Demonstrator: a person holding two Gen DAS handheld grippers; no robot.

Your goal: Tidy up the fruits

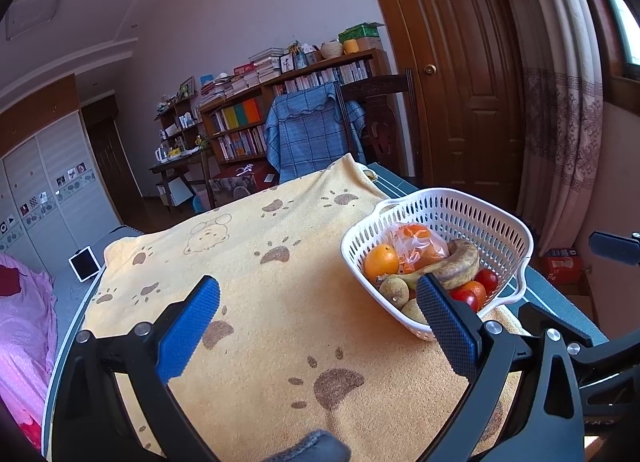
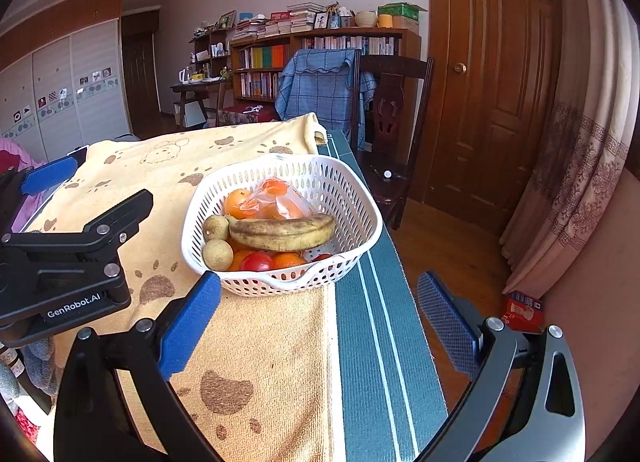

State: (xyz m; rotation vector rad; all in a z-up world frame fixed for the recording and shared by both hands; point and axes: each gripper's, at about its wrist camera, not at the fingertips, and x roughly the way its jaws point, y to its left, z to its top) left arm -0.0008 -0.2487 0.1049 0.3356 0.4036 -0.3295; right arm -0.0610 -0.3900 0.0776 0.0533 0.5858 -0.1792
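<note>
Above the surface we hold both the left gripper and right gripper wide open and empty, ready for the basket of fruit.

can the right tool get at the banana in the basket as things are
Probably yes: the banana lies on top of the other fruit in the open white basket, and the right tool is open just short of it, with nothing between.
</note>
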